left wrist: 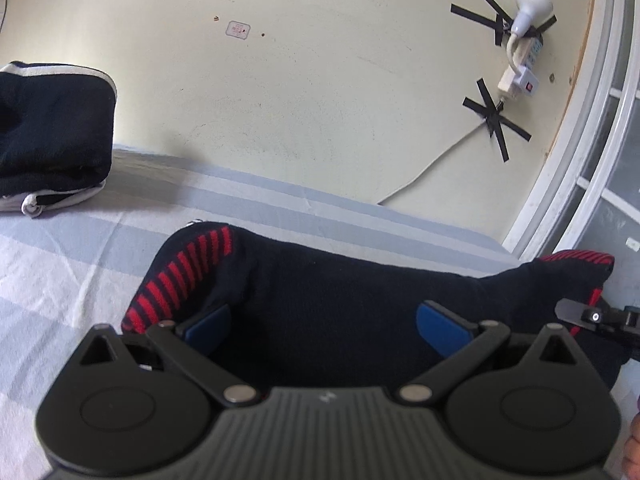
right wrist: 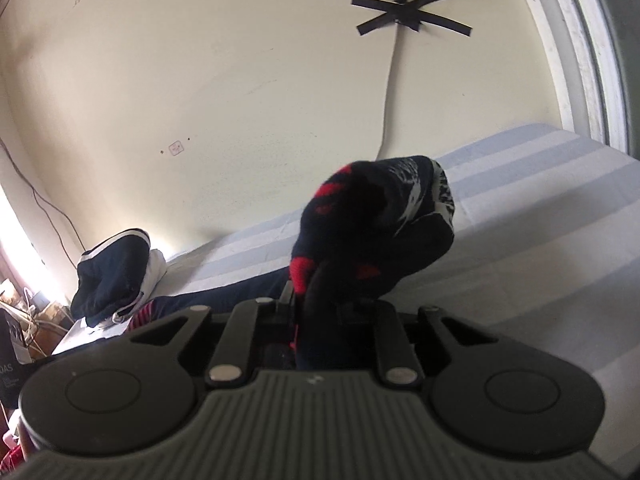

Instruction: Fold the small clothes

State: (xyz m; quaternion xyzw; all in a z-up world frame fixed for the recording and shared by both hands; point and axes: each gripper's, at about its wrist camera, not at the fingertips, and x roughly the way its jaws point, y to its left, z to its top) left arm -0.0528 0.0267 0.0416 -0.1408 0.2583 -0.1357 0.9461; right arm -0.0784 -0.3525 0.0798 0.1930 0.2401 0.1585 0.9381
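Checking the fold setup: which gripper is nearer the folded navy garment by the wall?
Left. The left gripper, open over the red-striped sock, sits closer to the folded navy garment; the right gripper, shut on the sock's other end, is farther along the bed.

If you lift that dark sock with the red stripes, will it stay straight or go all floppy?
Probably floppy: where the right gripper pinches the sock, the fabric bunches and droops over. It likely feels light, being thin knit. It shouldn't roll or slide much, since it lies flat and soft on the striped bedsheet.
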